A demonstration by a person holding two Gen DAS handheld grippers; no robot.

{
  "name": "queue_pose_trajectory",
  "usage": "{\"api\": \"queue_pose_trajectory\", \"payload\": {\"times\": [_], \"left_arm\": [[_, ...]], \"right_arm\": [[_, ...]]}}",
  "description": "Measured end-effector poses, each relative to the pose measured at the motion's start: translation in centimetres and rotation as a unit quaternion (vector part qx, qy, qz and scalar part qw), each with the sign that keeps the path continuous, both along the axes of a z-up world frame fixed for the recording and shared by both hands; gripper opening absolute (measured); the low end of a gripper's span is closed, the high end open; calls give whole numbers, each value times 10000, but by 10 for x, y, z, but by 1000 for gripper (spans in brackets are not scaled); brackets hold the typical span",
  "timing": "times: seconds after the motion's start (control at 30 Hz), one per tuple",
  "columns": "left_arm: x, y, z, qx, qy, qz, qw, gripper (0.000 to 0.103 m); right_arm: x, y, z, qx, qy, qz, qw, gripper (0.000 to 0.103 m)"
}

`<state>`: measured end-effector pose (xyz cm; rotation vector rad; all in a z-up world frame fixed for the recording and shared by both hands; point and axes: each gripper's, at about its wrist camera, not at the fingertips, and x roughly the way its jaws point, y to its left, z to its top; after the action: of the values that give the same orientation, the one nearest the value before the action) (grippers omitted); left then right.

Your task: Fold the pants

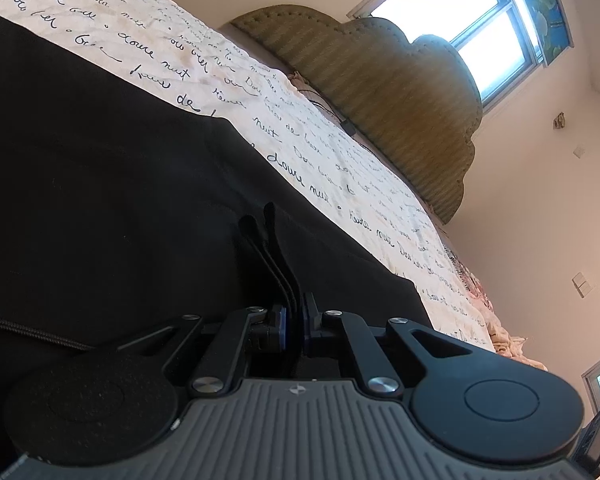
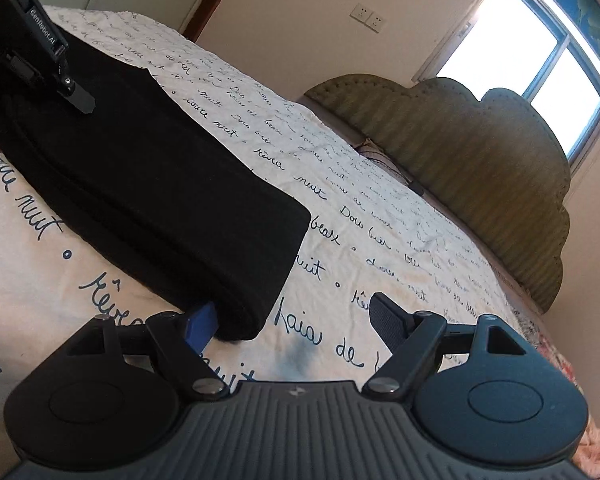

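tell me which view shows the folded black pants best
The right wrist view: the pants lie whole on the bedsheet, folded end nearest. The left wrist view sits too close, showing only dark cloth around its claw.

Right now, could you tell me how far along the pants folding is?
Mostly done: the black pants already lie as a folded stack on the script-print bedspread. In hand: the left gripper, nearly closed, is over the fabric; a grip is unclear. The right gripper is open at the stack's near end. Left: possibly one more fold.
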<state>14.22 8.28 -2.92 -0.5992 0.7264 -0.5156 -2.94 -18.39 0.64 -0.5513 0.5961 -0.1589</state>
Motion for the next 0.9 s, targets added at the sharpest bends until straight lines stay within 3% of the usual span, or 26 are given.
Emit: {"api": "queue_pose_trajectory", "payload": {"times": [0.2, 0.3, 0.47, 0.57, 0.7, 0.8, 0.9], "left_arm": [[1, 0, -1, -13, 4, -8, 10000, 16], [1, 0, -1, -27, 11, -8, 10000, 16], [1, 0, -1, -31, 12, -9, 10000, 16], [0, 0, -1, -31, 11, -9, 10000, 16], [1, 0, -1, -34, 10, -10, 10000, 17], [1, 0, -1, -59, 19, -16, 10000, 17], [1, -1, -2, -66, 19, -17, 10000, 17]], "right_arm": [[-14, -25, 24, 568, -177, -211, 9980, 83], [-14, -21, 22, 551, -89, -254, 9981, 84], [-11, 7, 12, 348, 92, 138, 9993, 84], [-4, 4, 9, 185, 56, -29, 9998, 84], [-3, -16, 15, 497, -2, -328, 9982, 84], [-4, -1, 7, 272, 135, -98, 9995, 84], [4, 8, 2, 388, 214, 51, 9990, 83]]}}
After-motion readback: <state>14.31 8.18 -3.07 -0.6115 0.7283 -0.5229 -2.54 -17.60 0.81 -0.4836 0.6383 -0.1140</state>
